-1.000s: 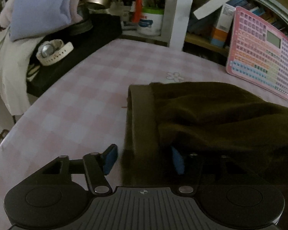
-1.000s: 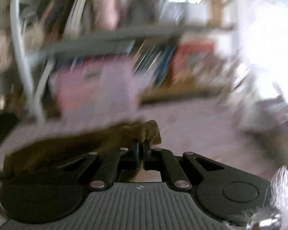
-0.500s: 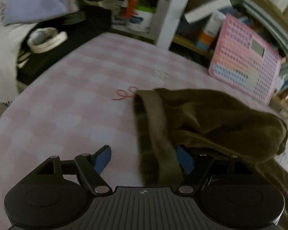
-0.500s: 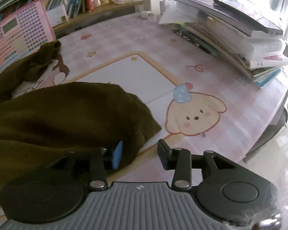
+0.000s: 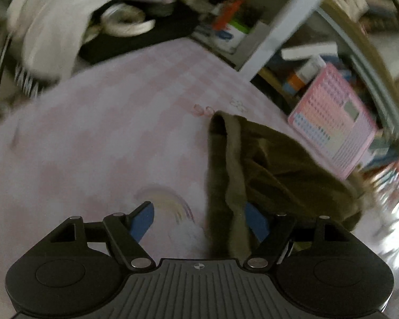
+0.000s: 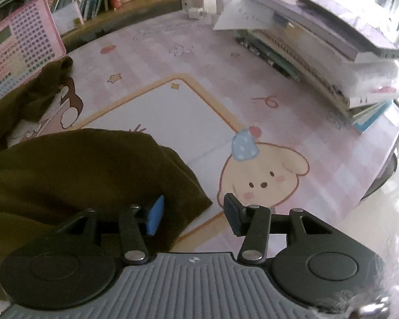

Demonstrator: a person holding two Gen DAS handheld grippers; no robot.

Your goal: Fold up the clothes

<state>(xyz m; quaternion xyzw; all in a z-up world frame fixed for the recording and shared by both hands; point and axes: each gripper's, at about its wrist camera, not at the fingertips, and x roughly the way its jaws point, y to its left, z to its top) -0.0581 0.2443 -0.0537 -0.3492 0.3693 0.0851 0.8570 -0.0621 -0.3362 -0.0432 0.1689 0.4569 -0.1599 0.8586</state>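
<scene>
A dark olive-brown garment (image 5: 274, 167) lies on the pink checked tablecloth (image 5: 106, 138). In the left wrist view its ribbed band (image 5: 234, 175) runs toward me between the jaws of my left gripper (image 5: 199, 218), which stands open. In the right wrist view a folded part of the same garment (image 6: 74, 170) lies at the left, its corner (image 6: 199, 199) between the jaws of my right gripper (image 6: 194, 212), which is open. The left blue pad (image 6: 154, 215) rests over the cloth.
A pink toy keyboard (image 5: 337, 133) leans at the table's back, also in the right wrist view (image 6: 16, 61). A stack of books (image 6: 319, 50) sits at the right. A puppy print (image 6: 260, 170) marks the tablecloth. White clothes (image 5: 48, 34) hang at the left beyond the table edge.
My right gripper let go of the garment a second ago and stands wide open over its corner. My left gripper has pulled back and swung; the ribbed band still runs between its open jaws.
</scene>
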